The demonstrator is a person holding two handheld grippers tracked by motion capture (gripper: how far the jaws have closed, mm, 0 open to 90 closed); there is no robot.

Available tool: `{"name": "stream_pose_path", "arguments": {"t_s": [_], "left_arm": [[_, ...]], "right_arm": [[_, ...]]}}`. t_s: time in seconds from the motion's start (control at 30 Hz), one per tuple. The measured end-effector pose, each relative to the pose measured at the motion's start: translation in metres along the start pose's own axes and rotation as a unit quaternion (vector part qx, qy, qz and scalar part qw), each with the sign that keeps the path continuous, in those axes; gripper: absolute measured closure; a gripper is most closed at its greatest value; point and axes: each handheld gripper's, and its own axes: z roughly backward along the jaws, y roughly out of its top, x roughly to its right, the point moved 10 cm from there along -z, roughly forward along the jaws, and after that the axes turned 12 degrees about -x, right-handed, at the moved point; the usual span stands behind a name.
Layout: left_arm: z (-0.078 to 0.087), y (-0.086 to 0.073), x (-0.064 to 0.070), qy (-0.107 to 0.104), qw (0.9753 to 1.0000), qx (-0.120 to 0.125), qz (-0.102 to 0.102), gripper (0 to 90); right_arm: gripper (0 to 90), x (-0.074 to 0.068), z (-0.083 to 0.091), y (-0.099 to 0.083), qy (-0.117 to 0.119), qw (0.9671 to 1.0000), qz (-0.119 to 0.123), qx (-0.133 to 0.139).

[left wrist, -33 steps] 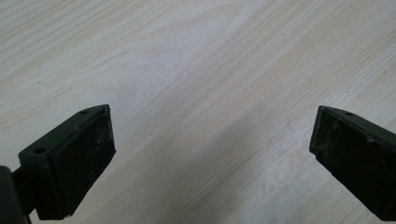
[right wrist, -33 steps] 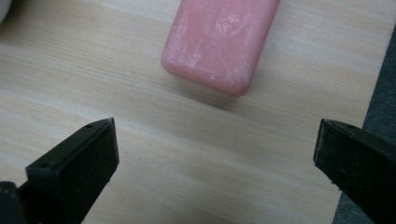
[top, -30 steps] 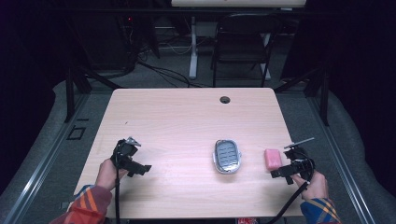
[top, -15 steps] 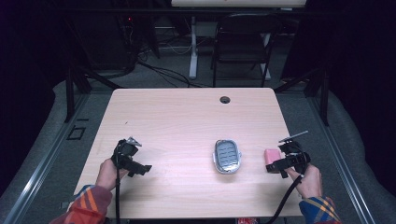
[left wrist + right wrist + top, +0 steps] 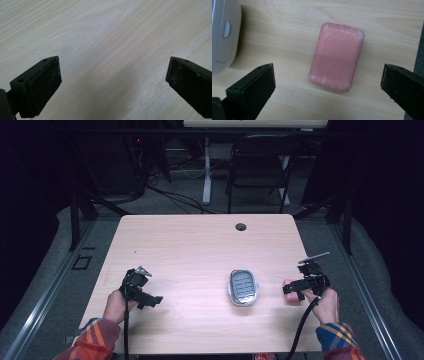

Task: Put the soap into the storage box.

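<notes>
A pale wood worktop sits in a dark room, with a grey floor around it and a black chair behind its far edge. A small round hole lies near the far edge of the worktop.

A person's forearms in plaid sleeves come in from the near side. The left hand-held gripper rests low over the near left part of the worktop, its jaws spread wide. The left gripper view shows bare wood grain between them.

The right hand-held gripper is at the near right edge, pointing toward the middle of the worktop. Its jaws are also spread wide, grasping nothing.

A grey dish with a ribbed, slotted top lies right of centre, near the right hand-held gripper. The right gripper view shows one pale rounded corner of it at the left edge, with a small oval button on it that the high view is too coarse to show.

A pink soap lies flat on the worktop, between the right jaws and a little ahead of them, touching neither. From the high view it is mostly hidden behind the gripper. Its surface has a whitish, dusty bloom. No writing can be read on anything.
</notes>
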Motion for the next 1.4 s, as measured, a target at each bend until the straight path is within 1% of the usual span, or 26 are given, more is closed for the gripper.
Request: {"name": "stream_pose_path", "arguments": {"t_s": [0.17, 0.2, 0.23, 0.27, 0.3, 0.33, 0.4, 0.47, 0.6, 0.67, 0.7, 0.73, 0.77, 0.83, 0.87, 0.9, 0.93, 0.97, 1.13, 1.17, 1.2, 1.23, 1.27, 1.3, 1.37, 1.4], "left_arm": [[0.001, 0.001, 0.001, -0.002, 1.0000, 0.005, -0.003, 0.1], [0.002, 0.001, 0.002, -0.006, 0.9999, 0.010, -0.002, 0.0], [0.002, 0.001, 0.002, -0.006, 0.9999, 0.010, -0.002, 0.0], [0.003, 0.002, 0.001, -0.006, 0.9999, 0.012, -0.003, 0.0], [0.003, 0.002, 0.001, -0.006, 0.9999, 0.013, -0.003, 0.0], [0.003, 0.001, 0.001, -0.006, 0.9999, 0.012, -0.003, 0.0], [0.003, 0.002, 0.002, -0.007, 0.9999, 0.012, -0.003, 0.0], [0.003, 0.002, 0.002, -0.007, 0.9999, 0.012, -0.005, 0.0], [0.002, 0.002, 0.002, -0.010, 0.9999, 0.011, -0.005, 0.0], [0.001, 0.002, 0.003, -0.010, 0.9999, 0.009, -0.005, 0.0], [0.001, 0.002, 0.003, -0.009, 0.9999, 0.009, -0.005, 0.0], [0.001, 0.002, 0.004, -0.012, 0.9999, 0.008, -0.005, 0.0], [0.001, 0.002, 0.004, -0.012, 0.9999, 0.008, -0.005, 0.0], [0.001, 0.003, 0.004, -0.011, 0.9999, 0.008, -0.008, 0.0], [0.001, 0.003, 0.004, -0.013, 0.9998, 0.010, -0.007, 0.0], [0.002, 0.003, 0.004, -0.012, 0.9998, 0.012, -0.008, 0.0], [0.002, 0.003, 0.004, -0.012, 0.9998, 0.012, -0.008, 0.0], [0.002, 0.003, 0.004, -0.013, 0.9998, 0.014, -0.008, 0.0], [0.003, 0.003, 0.005, -0.016, 0.9997, 0.016, -0.012, 0.0], [0.003, 0.003, 0.006, -0.016, 0.9997, 0.015, -0.013, 0.0], [0.003, 0.003, 0.006, -0.016, 0.9997, 0.015, -0.013, 0.0], [0.003, 0.003, 0.006, -0.015, 0.9997, 0.015, -0.013, 0.0], [0.003, 0.003, 0.006, -0.015, 0.9997, 0.015, -0.013, 0.0], [0.003, 0.003, 0.006, -0.016, 0.9997, 0.014, -0.014, 0.0], [0.003, 0.003, 0.005, -0.015, 0.9997, 0.013, -0.013, 0.0], [0.002, 0.003, 0.006, -0.016, 0.9997, 0.013, -0.013, 0.0]], "right_arm": [[0.0, 0.003, -0.005, 0.006, -0.007, 0.9999, -0.004, -0.008], [0.0, 0.004, -0.006, 0.011, -0.011, 0.9999, -0.012, 0.002], [0.0, 0.004, -0.006, 0.011, -0.011, 0.9999, -0.012, 0.002], [0.0, 0.004, -0.005, 0.011, -0.010, 0.9999, -0.007, -0.008], [0.0, 0.005, -0.006, 0.013, -0.009, 0.9999, -0.011, -0.009], [0.0, 0.006, -0.008, 0.014, -0.007, 0.9997, -0.012, -0.018], [0.0, 0.006, -0.010, 0.017, -0.006, 0.9996, -0.019, -0.017], [0.0, 0.005, -0.012, 0.018, 0.002, 0.9997, -0.009, -0.022], [0.0, 0.007, -0.015, 0.019, 0.000, 0.9995, -0.013, -0.030], [0.0, 0.010, -0.019, 0.019, -0.002, 0.9989, -0.019, -0.043], [0.0, 0.010, -0.019, 0.019, -0.002, 0.9989, -0.019, -0.043], [0.0, 0.013, -0.022, 0.020, -0.006, 0.9985, -0.027, -0.047], [0.0, 0.013, -0.022, 0.020, -0.006, 0.9985, -0.027, -0.047], [0.0, 0.013, -0.025, 0.021, -0.002, 0.9980, -0.022, -0.060], [0.4, 0.013, -0.026, 0.022, -0.007, 0.9980, -0.023, -0.059], [6.8, 0.012, -0.026, 0.023, -0.006, 0.9981, -0.019, -0.058], [6.8, 0.012, -0.026, 0.023, -0.006, 0.9981, -0.019, -0.058], [13.7, 0.011, -0.025, 0.024, -0.004, 0.9984, -0.015, -0.054], [14.9, 0.012, -0.029, 0.025, -0.010, 0.9977, -0.018, -0.064], [16.0, 0.015, -0.031, 0.025, -0.017, 0.9974, -0.021, -0.067], [16.0, 0.015, -0.031, 0.025, -0.017, 0.9974, -0.021, -0.067], [16.1, 0.017, -0.032, 0.025, -0.020, 0.9968, -0.018, -0.075], [16.2, 0.016, -0.033, 0.026, -0.019, 0.9969, -0.025, -0.072], [16.4, 0.016, -0.034, 0.025, -0.014, 0.9965, -0.027, -0.078], [16.3, 0.016, -0.036, 0.026, -0.010, 0.9967, -0.029, -0.076], [16.8, 0.019, -0.037, 0.024, -0.015, 0.9955, -0.028, -0.090]]}}
